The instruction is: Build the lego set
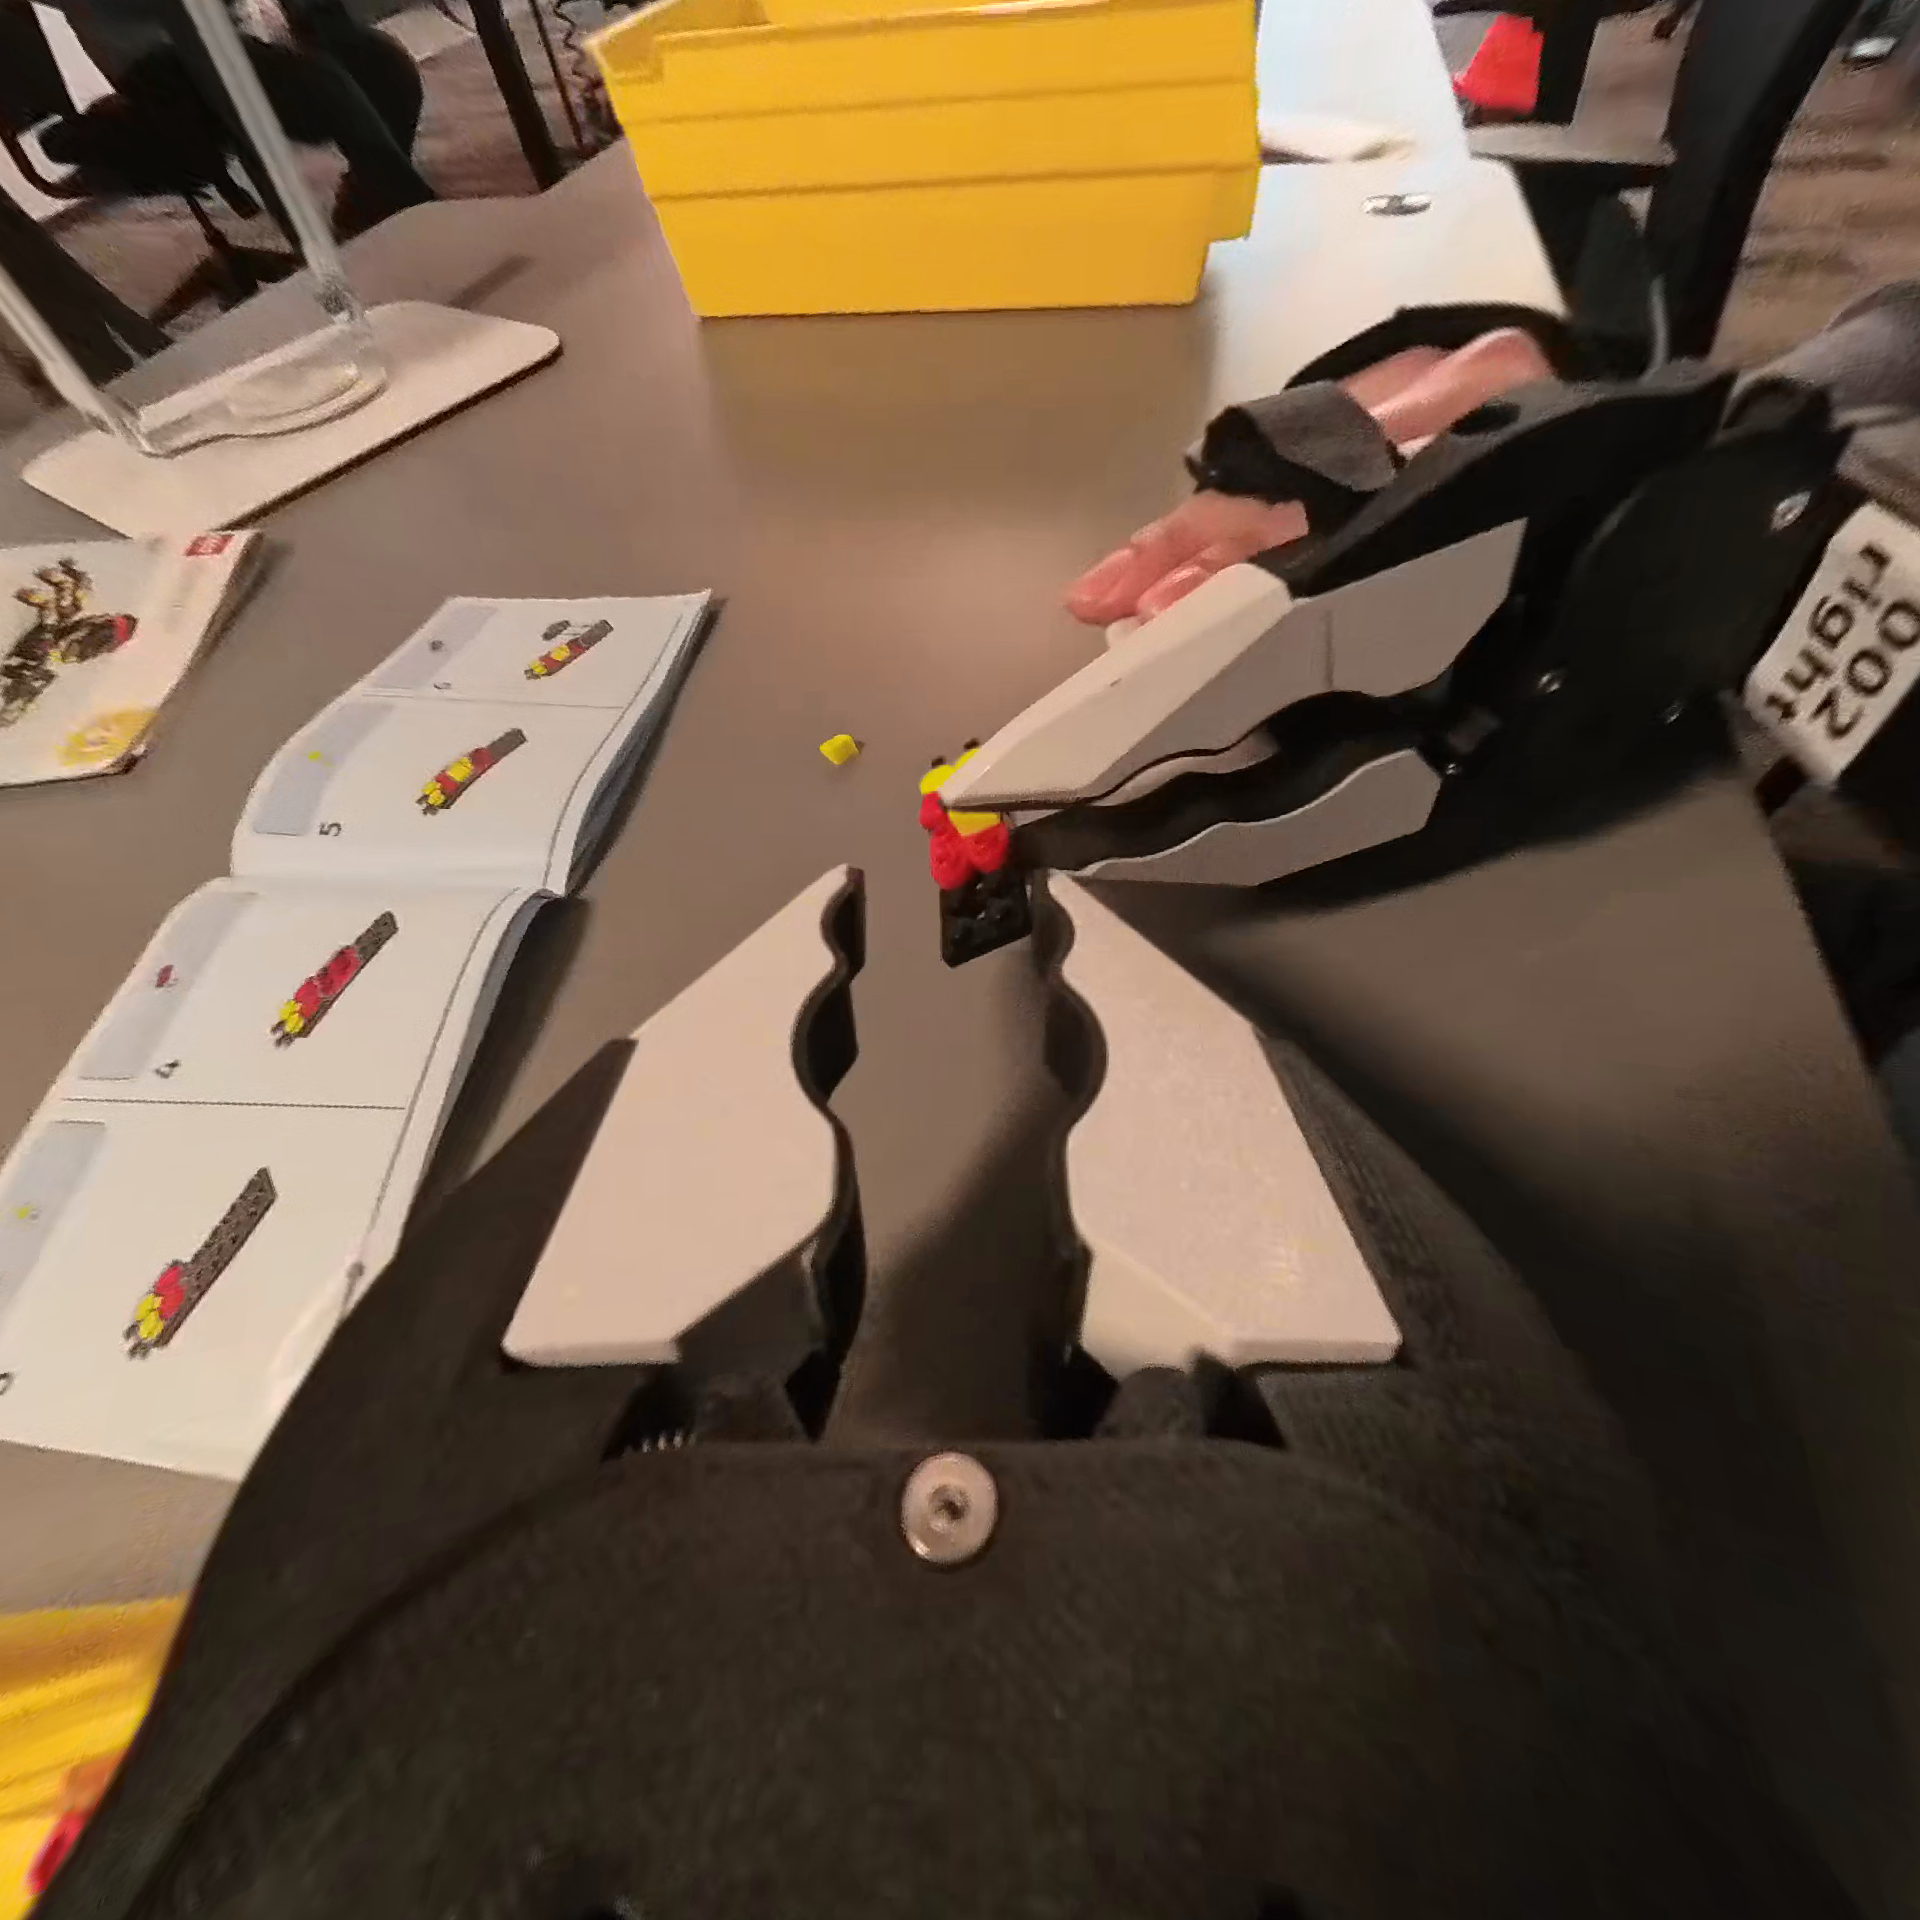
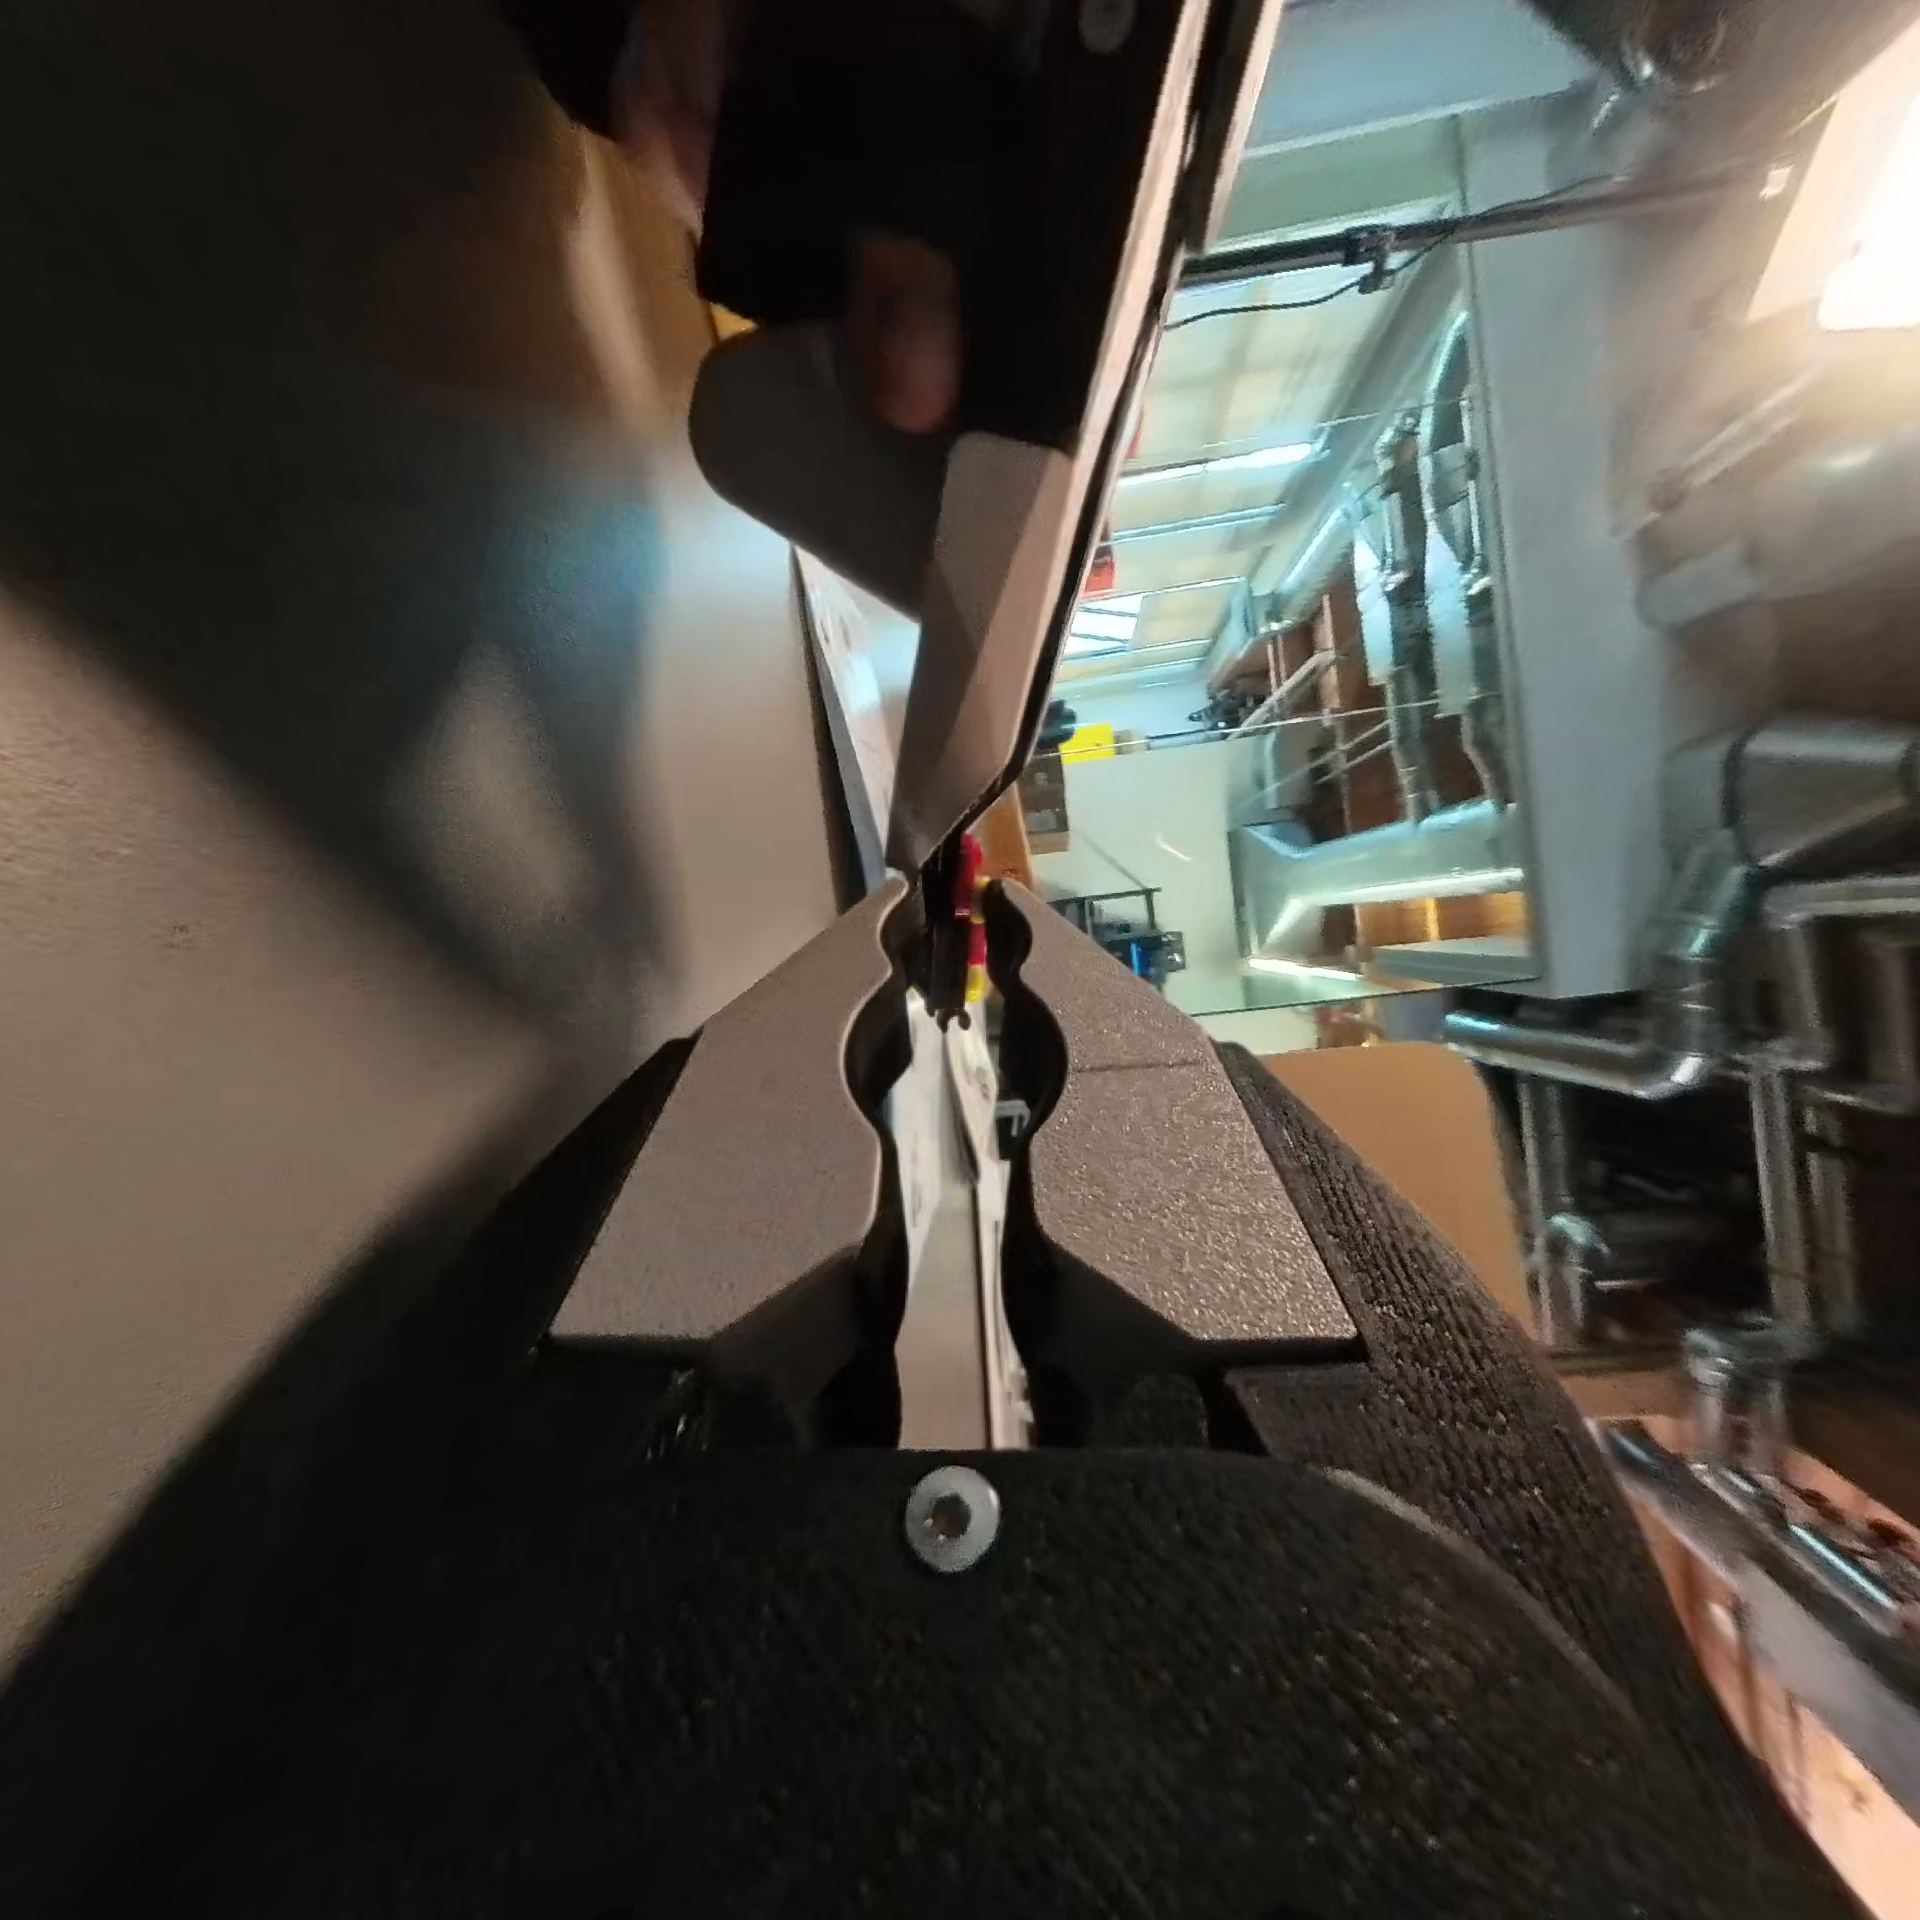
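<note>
Your right claw point(image 1: 992, 816) pinches the small black, red and yellow lego build point(image 1: 966, 862) held above the middle of the tabletop point(image 1: 831, 499). Your left claw point(image 1: 951, 899) gapes open, its right finger seemingly touching the build's black plate. A loose yellow piece point(image 1: 840, 748) lies nearby.

Black gripper point(image 1: 951, 894) bodies, grey scalloped fingers point(image 1: 717, 1122), silver screws.

A small lego assembly point(image 1: 971, 862), a black plate carrying red and yellow pieces at its far end, is tilted above the bench point(image 1: 935, 499). A loose yellow piece point(image 1: 840, 748) lies just beside it. The open instruction booklet point(image 1: 343, 935) lies flat nearby.
</note>
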`<state>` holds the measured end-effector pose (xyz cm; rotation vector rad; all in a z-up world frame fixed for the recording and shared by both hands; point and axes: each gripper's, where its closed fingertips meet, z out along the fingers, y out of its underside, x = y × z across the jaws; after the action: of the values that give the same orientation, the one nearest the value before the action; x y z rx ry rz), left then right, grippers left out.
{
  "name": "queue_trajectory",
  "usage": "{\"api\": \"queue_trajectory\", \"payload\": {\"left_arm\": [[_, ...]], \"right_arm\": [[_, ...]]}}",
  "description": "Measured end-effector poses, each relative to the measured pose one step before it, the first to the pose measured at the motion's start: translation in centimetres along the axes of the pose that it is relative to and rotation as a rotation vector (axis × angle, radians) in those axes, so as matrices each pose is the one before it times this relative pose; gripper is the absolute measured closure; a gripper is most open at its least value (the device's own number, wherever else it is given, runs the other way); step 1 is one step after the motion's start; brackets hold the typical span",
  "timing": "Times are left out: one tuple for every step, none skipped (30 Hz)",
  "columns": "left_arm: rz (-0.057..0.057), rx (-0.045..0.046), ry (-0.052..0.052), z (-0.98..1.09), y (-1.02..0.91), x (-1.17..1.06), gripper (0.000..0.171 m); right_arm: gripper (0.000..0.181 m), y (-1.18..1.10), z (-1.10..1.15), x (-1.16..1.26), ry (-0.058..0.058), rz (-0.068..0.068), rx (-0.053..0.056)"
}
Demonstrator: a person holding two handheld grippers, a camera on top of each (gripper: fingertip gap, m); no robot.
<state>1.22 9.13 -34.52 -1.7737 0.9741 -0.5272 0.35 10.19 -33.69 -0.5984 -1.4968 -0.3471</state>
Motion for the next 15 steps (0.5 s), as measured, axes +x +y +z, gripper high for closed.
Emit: {"api": "queue_trajectory", "payload": {"left_arm": [[-0.0131,0.00773,0.0116,-0.056,-0.105,0.117,0.145],[-0.0058,-0.00174,0.0045,-0.002,0.011,0.065,0.148],[-0.0013,-0.00293,-0.0041,0.001,0.03,-0.031,0.149],[0.0026,-0.0013,-0.0049,0.0,0.009,-0.017,0.149],[0.0024,-0.00147,0.0029,-0.009,0.015,0.087,0.152],[-0.0025,-0.00353,0.0062,-0.001,0.036,0.135,0.156],[-0.0037,-0.00618,-0.0013,0.023,0.066,0.033,0.156],[0.0032,0.00069,0.0002,-0.017,-0.014,0.04,0.156],[0.0029,0.00882,-0.0005,-0.084,-0.126,-0.001,0.156],[0.0034,0.00348,-0.0198,-0.088,-0.031,-0.341,0.157],[0.0022,-0.00177,-0.0133,-0.066,0.07,-0.348,0.157],[-0.0142,0.00016,-0.0036,-0.057,0.029,-0.263,0.157],[-0.022,0.00505,0.0045,-0.06,-0.057,-0.158,0.157],[-0.0186,0.00479,0.0063,-0.067,-0.053,-0.098,0.157],[-0.0134,0.00194,0.0059,-0.026,-0.026,-0.054,0.157]], "right_arm": [[0.172,0.052,0.046,0.078,0.0047,-0.004,-0.0022],[0.173,0.049,0.044,0.031,0.0022,-0.0048,-0.0014],[0.172,0.05,0.044,0.02,0.0029,-0.0094,-0.002],[0.172,0.033,0.025,0.017,0.0043,-0.011,-0.0023],[0.172,0.023,0.035,-0.01,0.0016,-0.0067,-0.0014],[0.172,0.041,0.04,-0.073,-0.0045,0.0069,0.0012],[0.172,0.027,0.021,-0.05,-0.0086,0.0283,0.0069],[0.172,0.017,-0.017,0.078,-0.0057,0.0437,0.0112],[0.17,0.049,-0.065,0.194,-0.0048,0.0495,0.0091],[0.163,0.118,-0.058,0.206,-0.0097,0.0525,0.0049],[0.157,0.27,-0.026,0.113,-0.0157,0.0507,-0.0043],[0.154,0.426,0.034,0.045,-0.0166,0.0369,-0.0131],[0.152,0.462,0.107,-0.07,-0.0153,0.0153,-0.0153],[0.152,0.434,0.12,-0.066,-0.0057,-0.0071,-0.0179],[0.152,0.282,0.102,0.129,0.0129,-0.0226,-0.0144]]}}
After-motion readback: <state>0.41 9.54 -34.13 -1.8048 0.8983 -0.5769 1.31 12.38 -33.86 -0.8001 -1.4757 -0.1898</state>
